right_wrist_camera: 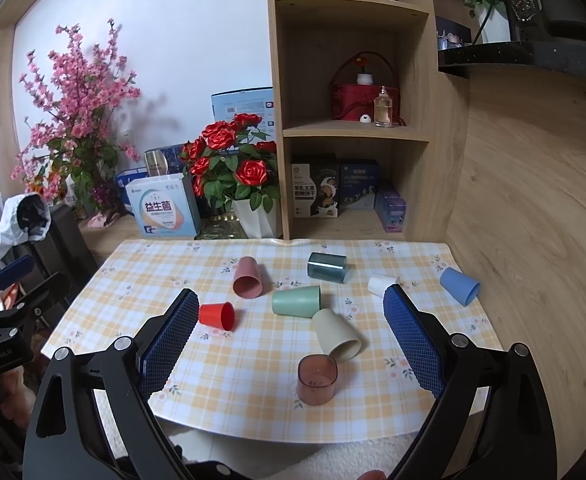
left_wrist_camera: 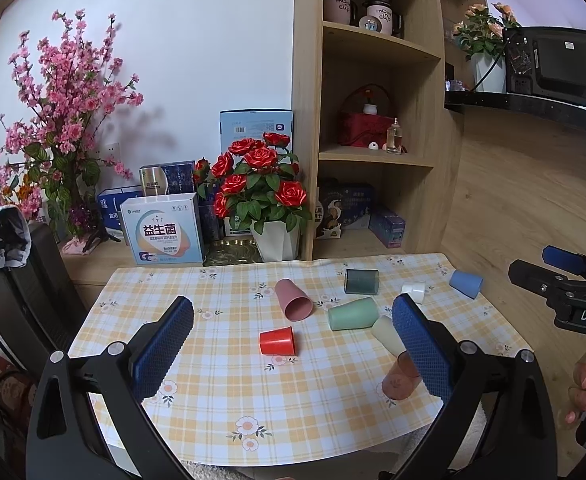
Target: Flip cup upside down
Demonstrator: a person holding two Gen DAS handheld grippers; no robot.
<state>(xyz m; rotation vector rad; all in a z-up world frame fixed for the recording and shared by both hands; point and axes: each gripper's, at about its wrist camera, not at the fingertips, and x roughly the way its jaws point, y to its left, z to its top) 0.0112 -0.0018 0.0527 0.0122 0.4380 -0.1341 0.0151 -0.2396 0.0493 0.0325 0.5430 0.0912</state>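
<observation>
Eight cups lie scattered on the checked cloth [right_wrist_camera: 113, 280], the brown cup [right_wrist_camera: 317, 378] upright near its front edge touching the cream cup [right_wrist_camera: 337, 340], bare cloth left of it, while both the left gripper [left_wrist_camera: 293, 332] and right gripper [right_wrist_camera: 289, 320] hover spread wide, holding nothing.

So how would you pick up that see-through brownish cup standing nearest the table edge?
Grip the brownish cup across its side wall, coming in level from the front with the right hand-held gripper. It stands upright with its mouth up, and the open jaws look wider than it.
</observation>
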